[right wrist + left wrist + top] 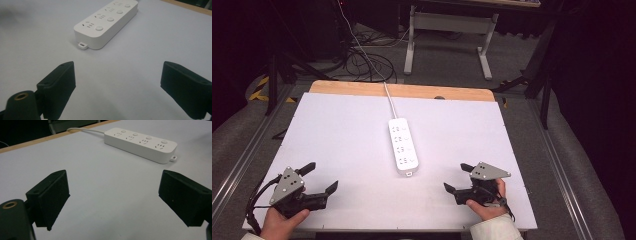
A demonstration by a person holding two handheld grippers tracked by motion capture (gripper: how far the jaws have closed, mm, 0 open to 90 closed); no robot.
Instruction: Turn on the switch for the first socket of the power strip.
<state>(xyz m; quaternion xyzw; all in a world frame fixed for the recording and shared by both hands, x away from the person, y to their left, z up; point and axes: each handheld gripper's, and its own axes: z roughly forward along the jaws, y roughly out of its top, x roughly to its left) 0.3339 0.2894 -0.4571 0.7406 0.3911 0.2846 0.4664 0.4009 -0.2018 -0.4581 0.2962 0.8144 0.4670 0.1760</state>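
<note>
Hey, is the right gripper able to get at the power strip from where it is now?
Probably yes. The right gripper sits open near the table's front edge, and bare tabletop lies between it and the power strip's near end. The left gripper is off to the other side, out of its path.

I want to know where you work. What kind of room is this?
Probably a lab or workshop for recording tasks. A white table holds just a power strip, each hand holds a gripper, left and right, and loose cables lie on the floor behind.
</note>
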